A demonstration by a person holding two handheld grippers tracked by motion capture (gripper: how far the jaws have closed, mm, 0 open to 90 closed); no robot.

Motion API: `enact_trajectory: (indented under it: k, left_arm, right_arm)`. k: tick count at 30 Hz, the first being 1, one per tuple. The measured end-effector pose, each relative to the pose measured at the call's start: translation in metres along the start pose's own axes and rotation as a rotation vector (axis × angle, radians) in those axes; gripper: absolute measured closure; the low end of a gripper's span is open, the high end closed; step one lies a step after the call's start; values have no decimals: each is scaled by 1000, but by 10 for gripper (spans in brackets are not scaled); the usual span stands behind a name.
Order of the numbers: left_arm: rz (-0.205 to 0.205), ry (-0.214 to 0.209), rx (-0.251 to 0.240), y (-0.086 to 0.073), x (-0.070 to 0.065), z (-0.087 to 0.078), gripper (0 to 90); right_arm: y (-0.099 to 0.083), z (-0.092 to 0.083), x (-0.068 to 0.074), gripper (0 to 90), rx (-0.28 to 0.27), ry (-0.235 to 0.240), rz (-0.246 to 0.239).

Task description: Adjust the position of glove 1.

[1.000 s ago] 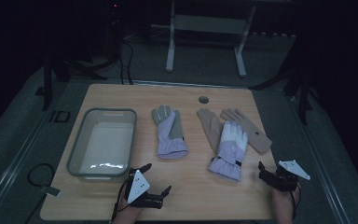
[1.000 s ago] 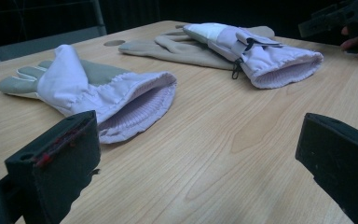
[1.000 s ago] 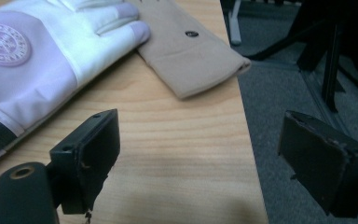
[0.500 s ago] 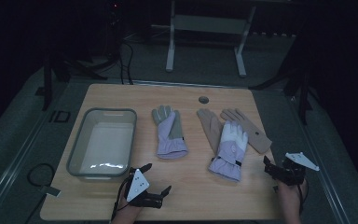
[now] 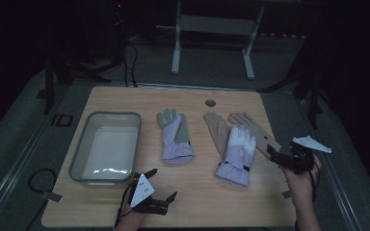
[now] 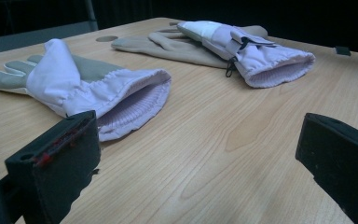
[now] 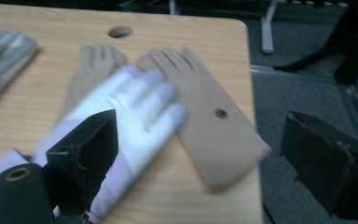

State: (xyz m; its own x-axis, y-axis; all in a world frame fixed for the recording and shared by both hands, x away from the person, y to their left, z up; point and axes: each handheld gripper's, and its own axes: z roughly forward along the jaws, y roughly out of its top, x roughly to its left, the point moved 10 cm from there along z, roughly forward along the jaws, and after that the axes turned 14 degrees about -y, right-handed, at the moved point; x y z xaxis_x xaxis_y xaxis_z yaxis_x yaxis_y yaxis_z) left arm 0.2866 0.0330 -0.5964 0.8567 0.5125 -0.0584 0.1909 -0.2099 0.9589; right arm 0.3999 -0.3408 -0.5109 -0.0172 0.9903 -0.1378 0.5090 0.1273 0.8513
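A lilac glove with a grey palm (image 5: 175, 137) (image 6: 88, 88) lies mid-table, cuff toward me. To its right, two tan gloves (image 5: 257, 131) (image 7: 209, 126) lie flat, and a lilac and white glove (image 5: 236, 155) (image 7: 135, 107) (image 6: 261, 56) rests across them. My left gripper (image 5: 162, 183) (image 6: 196, 172) sits low at the table's near edge, open, its jaws aimed at the grey-palmed glove's cuff. My right gripper (image 5: 275, 155) (image 7: 205, 158) hovers open at the table's right edge, above the wrist end of the right tan glove, with nothing between its jaws.
A grey plastic bin (image 5: 84, 149) stands on the table's left side. A round hole (image 5: 210, 103) sits near the far edge. Beyond the table are a metal stand (image 5: 212, 29) and cables on dark floor. Bare wood lies between the two lilac gloves.
My right gripper has risen and moved away from me and slightly right, toward the tan glove's wrist end. The left gripper and the gloves have stayed put.
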Motion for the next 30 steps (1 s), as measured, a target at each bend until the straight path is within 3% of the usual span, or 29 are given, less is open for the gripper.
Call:
enact_trajectory:
  k: [6, 10, 15, 27, 30]
  left_arm:
    - [-1, 1, 0, 0, 0, 0, 1]
    - [5, 3, -1, 0, 0, 0, 1]
    - [-1, -2, -5, 0, 0, -1, 1]
    - [-2, -2, -9, 0, 0, -1, 1]
    - [-3, -3, -11, 1, 0, -1, 1]
  right_arm:
    - [24, -1, 36, 135, -29, 85, -29]
    - [38, 2, 53, 167, -52, 84, -57]
    - [46, 9, 78, 177, -31, 123, -109]
    - [69, 20, 143, 179, -19, 221, -142]
    - [73, 24, 158, 179, -23, 214, -164]
